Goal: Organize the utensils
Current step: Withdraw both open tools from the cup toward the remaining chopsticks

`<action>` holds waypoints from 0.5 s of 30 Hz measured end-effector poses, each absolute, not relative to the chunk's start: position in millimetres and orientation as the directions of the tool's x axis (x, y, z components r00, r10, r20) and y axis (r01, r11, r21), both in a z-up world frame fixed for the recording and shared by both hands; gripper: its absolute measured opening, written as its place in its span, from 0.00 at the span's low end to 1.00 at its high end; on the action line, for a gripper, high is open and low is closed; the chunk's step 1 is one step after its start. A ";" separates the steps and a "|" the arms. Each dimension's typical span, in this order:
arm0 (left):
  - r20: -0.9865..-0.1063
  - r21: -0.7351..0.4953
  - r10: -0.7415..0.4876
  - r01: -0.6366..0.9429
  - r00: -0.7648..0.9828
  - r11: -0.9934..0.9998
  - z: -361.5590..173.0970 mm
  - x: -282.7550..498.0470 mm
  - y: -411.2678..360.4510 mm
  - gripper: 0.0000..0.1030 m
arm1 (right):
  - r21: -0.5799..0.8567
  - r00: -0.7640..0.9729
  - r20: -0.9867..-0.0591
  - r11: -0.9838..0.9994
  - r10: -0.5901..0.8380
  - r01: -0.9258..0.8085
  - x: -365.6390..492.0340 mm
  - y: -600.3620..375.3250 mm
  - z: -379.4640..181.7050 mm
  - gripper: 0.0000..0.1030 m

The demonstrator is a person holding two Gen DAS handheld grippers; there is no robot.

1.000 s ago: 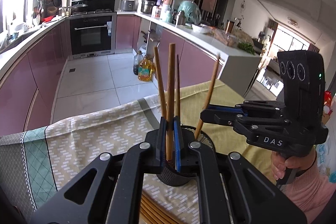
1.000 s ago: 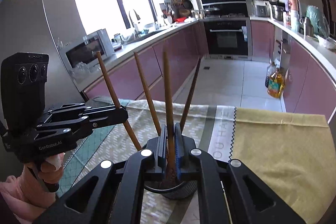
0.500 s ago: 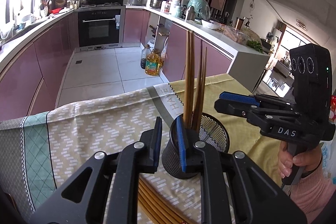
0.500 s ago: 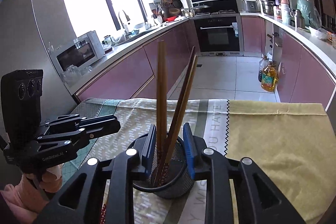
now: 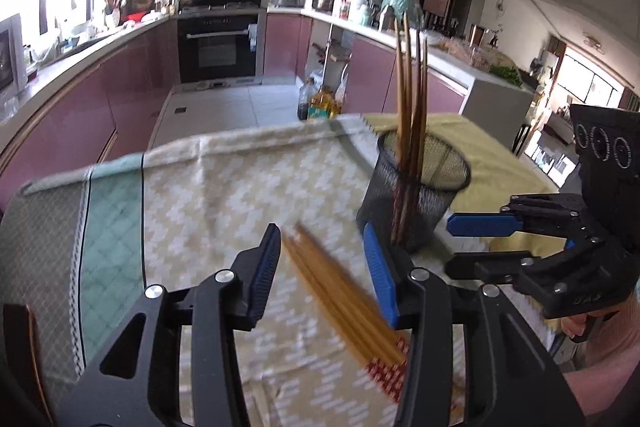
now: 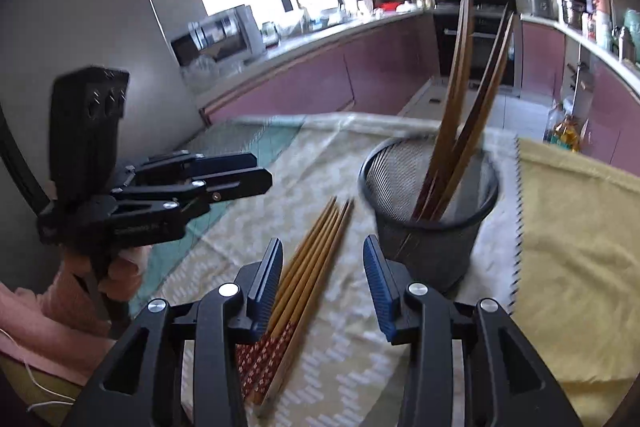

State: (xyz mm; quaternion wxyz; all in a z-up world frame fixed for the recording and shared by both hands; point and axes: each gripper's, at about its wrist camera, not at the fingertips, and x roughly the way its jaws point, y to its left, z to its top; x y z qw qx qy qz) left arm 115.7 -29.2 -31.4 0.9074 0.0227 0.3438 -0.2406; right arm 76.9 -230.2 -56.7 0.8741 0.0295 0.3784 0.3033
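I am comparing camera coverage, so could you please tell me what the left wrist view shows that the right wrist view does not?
Only the left wrist view shows the right tool from outside, open, beside the mesh holder. Only the right wrist view shows the left tool from outside and the red patterned ends of the loose chopsticks clearly. Both share the holder with its standing chopsticks, the loose bundle on the patterned cloth, and the kitchen behind.

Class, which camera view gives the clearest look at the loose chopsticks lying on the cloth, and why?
The right wrist view: the loose chopsticks lie sharper there, tips to patterned red ends. In the left wrist view the same bundle is motion-blurred, partly hidden behind the jaws.
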 end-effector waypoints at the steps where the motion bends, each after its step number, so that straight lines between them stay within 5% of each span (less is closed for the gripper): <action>1: -0.648 -0.118 -0.410 0.447 0.642 0.887 -38.5 112.9 -27.0 0.42 | 0.285 0.516 -0.659 0.817 0.547 -0.502 78.6 -225.5 -63.8 0.39; 15: -0.746 -0.142 -0.376 0.420 0.550 0.896 -96.9 98.2 -26.3 0.45 | 0.253 0.489 -0.739 0.864 0.463 -0.436 78.6 -207.1 -101.3 0.38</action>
